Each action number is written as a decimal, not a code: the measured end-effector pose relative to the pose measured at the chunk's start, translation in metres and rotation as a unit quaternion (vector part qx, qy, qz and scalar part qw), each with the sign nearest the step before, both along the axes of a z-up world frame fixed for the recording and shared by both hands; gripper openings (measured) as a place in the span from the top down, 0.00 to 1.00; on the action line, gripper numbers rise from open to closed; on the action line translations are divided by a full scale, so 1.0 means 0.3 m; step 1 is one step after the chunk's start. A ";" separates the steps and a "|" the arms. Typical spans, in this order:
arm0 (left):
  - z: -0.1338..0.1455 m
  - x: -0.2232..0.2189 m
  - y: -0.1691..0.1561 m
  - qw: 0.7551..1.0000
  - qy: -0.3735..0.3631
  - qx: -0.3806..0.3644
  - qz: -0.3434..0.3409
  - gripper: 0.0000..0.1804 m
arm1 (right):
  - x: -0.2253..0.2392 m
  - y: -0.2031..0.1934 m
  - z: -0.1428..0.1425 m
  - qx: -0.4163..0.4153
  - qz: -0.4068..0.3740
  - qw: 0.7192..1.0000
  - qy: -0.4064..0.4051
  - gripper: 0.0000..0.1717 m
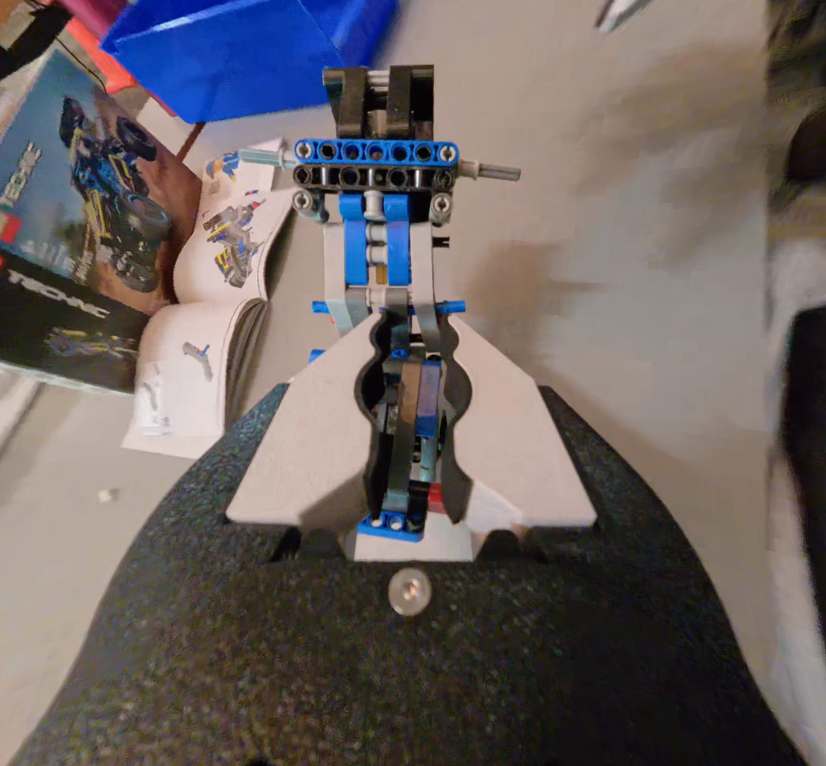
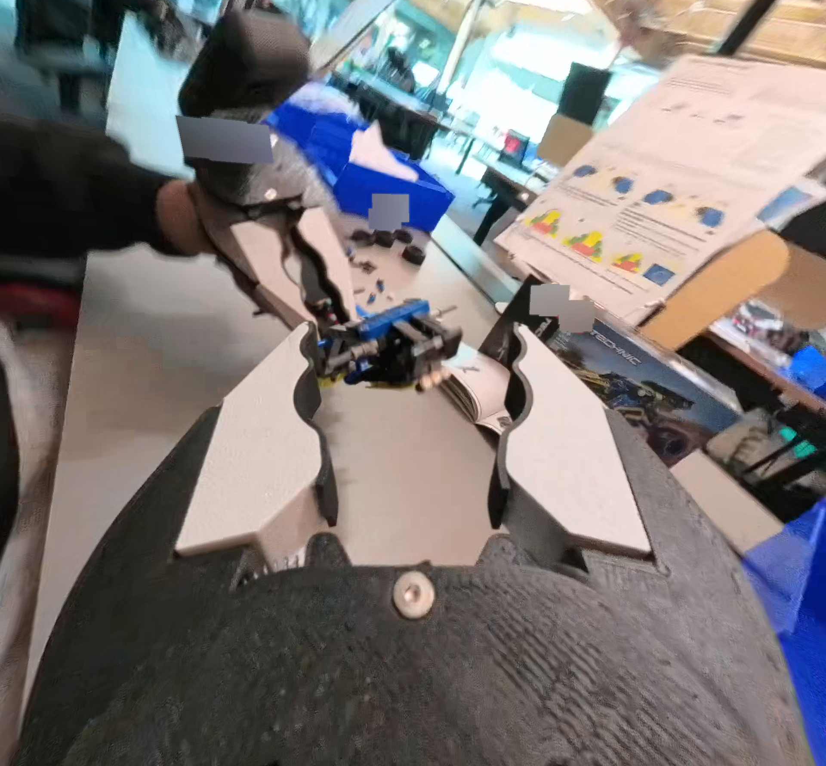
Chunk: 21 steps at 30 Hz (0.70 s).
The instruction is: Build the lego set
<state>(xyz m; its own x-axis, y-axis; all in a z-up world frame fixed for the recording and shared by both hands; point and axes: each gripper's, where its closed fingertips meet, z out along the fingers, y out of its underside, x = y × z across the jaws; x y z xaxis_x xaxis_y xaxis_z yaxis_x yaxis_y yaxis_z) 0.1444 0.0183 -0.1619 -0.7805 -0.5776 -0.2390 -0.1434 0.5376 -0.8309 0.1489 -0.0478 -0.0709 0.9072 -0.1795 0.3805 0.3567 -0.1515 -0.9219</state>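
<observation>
Your left gripper [image 1: 413,333] fingers clamp the blue-and-black brick-beam assembly [image 1: 375,163] off the worktop [image 1: 581,253], far end free for your right gripper [image 2: 413,342], fingers apart, just near it.

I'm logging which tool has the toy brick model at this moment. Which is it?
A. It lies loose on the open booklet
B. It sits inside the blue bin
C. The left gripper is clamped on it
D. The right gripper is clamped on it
C: the left gripper has its fingers closed on the brick model, while the right gripper stands wide open with nothing between its pads.
</observation>
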 end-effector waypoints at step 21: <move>0.350 -0.186 -0.032 0.823 -0.070 -0.505 -0.250 0.90 | -0.160 0.220 0.002 0.096 0.129 0.968 0.191 0.70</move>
